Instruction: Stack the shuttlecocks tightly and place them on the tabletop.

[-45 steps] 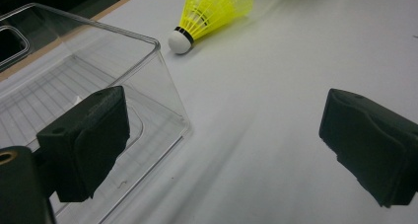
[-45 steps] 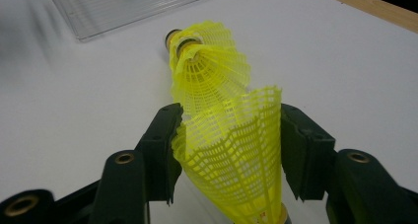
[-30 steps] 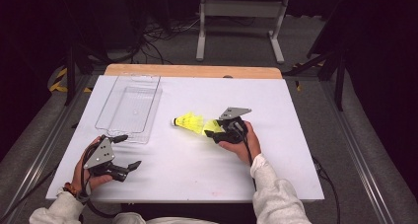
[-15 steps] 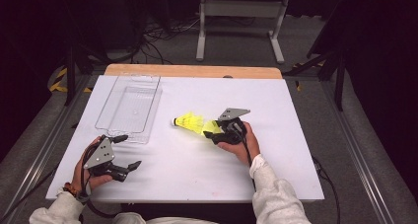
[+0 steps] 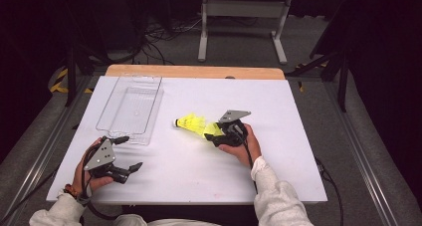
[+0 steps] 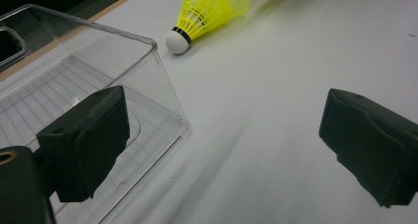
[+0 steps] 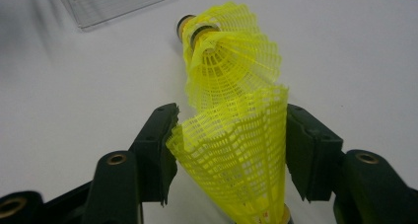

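Note:
Yellow plastic shuttlecocks (image 5: 191, 122) lie in a row on the white table (image 5: 288, 111), the farthest white cork pointing at the tray. My right gripper (image 5: 213, 131) lies low on the table, shut on the mesh skirt of the nearest shuttlecock (image 7: 236, 150), whose base points back at the gripper (image 7: 226, 145). Both pads touch the skirt. My left gripper (image 5: 128, 152) is held at the front left, open and holding nothing. In the left gripper view its jaws (image 6: 222, 145) stand wide, one over the tray's near corner, with the white-corked shuttlecock (image 6: 207, 12) beyond.
A clear plastic tray (image 5: 107, 109) with nothing in it stands at the back left; its near corner (image 6: 162, 76) is just ahead of the left gripper. The wooden table edge (image 5: 199, 71) runs along the back. A metal stand and cables are on the floor behind.

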